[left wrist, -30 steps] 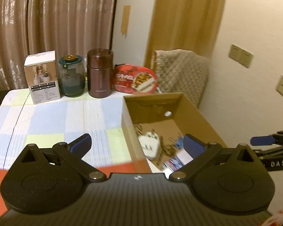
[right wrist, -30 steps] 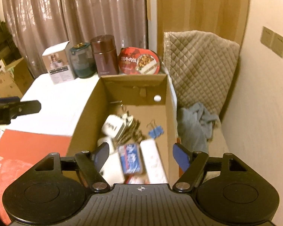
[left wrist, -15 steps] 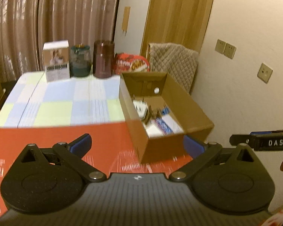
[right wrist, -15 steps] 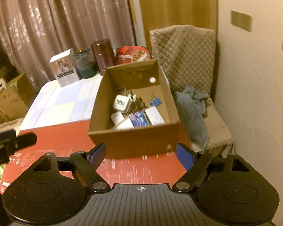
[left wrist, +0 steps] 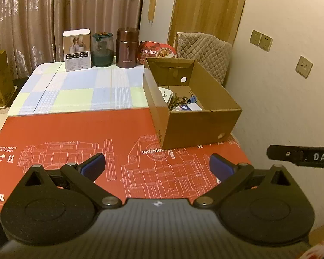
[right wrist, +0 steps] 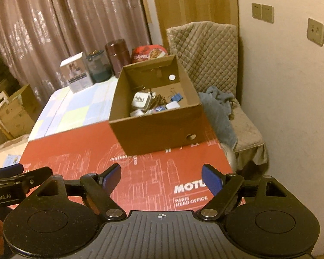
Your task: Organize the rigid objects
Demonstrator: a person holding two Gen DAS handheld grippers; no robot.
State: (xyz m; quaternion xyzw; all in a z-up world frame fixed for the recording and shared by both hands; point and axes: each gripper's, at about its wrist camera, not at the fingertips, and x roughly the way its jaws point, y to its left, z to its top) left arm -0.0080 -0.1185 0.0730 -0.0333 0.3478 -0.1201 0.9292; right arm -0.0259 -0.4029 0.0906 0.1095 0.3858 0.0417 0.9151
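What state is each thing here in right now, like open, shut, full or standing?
Cardboard box: open-topped, small items inside.
White plug adapter: lying in the box.
Blue binder clip: lying in the box.
Brown flask: upright, lid on.
Green jar: upright, lid on.
White carton: upright, closed.
Left gripper: open, holding nothing.
Right gripper: open, holding nothing.
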